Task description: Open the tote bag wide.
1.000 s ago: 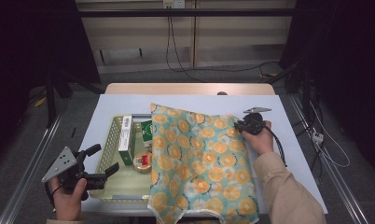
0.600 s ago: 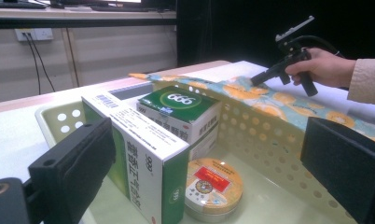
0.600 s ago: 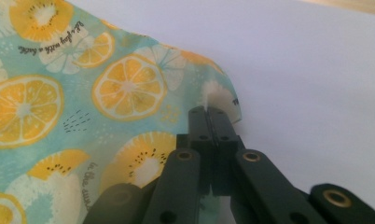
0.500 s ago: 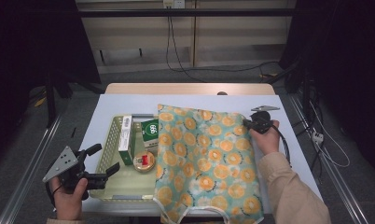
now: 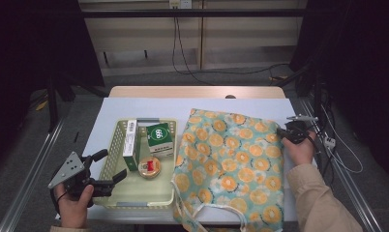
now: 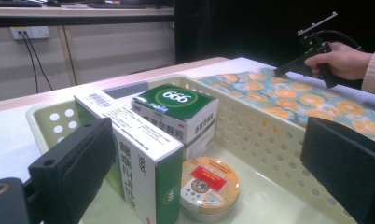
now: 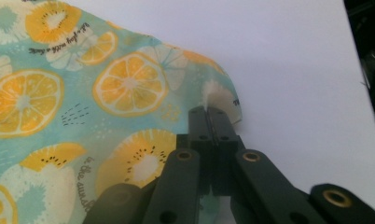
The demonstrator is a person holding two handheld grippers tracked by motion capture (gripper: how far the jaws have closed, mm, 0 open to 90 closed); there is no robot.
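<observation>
While the left gripper waits with jaws wide and empty at the near-left rim of the basket (boxes and a tin inside), the right gripper farther off pinches the far-right corner of the bag, spread flat on the table.

green box: "666" | fruit-print bag: "the sun" (partly cut off)

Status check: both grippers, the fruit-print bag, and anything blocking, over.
Right gripper shut on fruit-print bag, pinching its edge. Left gripper open, hovering at the basket rim. Bag flat on the table beside the basket, nothing in its way.
</observation>
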